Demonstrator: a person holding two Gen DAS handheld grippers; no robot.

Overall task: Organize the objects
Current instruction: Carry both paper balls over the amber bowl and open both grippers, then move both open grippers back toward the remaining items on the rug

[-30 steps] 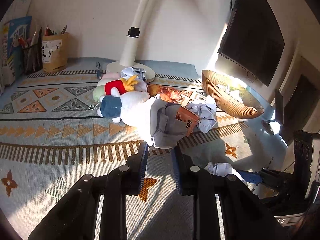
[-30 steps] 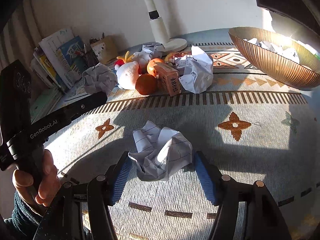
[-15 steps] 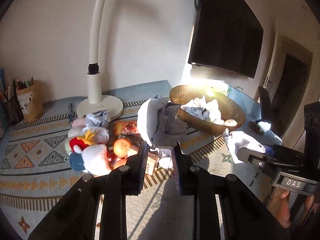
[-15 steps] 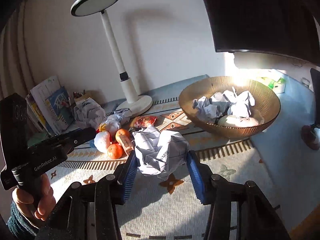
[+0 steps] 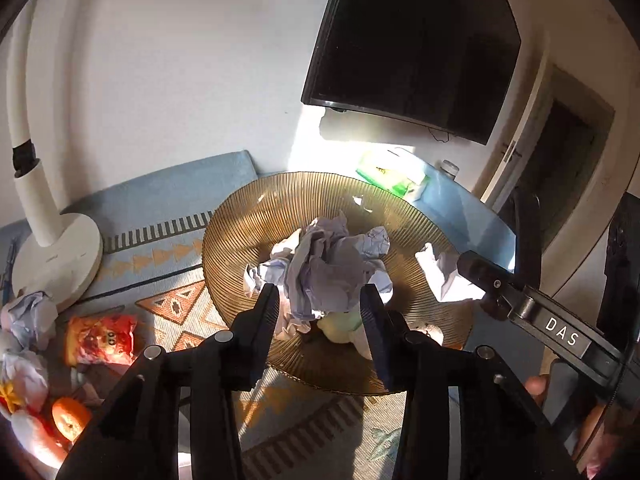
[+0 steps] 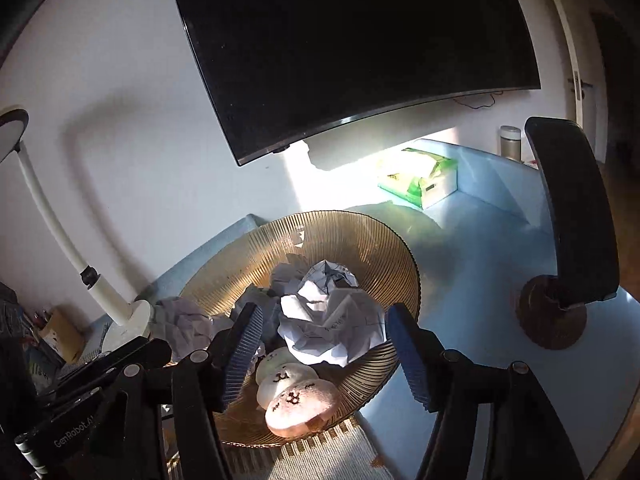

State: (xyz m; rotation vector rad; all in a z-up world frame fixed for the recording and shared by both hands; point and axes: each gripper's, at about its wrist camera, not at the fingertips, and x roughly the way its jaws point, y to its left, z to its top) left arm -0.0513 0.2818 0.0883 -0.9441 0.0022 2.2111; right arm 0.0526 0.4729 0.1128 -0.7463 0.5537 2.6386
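Note:
A ribbed amber bowl [image 5: 248, 216] [image 6: 372, 240] holds several crumpled papers and two plush buns [image 6: 296, 396]. My left gripper [image 5: 318, 312] hangs over the bowl, its jaws spread wide, with a crumpled grey paper [image 5: 324, 276] between the fingers; it looks loose. My right gripper [image 6: 324, 340] is also over the bowl, jaws wide apart, with a white crumpled lined paper [image 6: 332, 328] between them, resting on the pile.
A white lamp base [image 5: 56, 256] stands left of the bowl. A red snack bag [image 5: 100, 338], an orange [image 5: 70, 418], plush toys and crumpled paper [image 5: 28, 314] lie on the patterned mat. A green tissue pack [image 6: 420, 176] and a black stand [image 6: 568, 216] sit behind and right.
Both grippers carried their crumpled papers from the mat up and over to the bowl. Both sets of jaws have opened wider than half a second ago.

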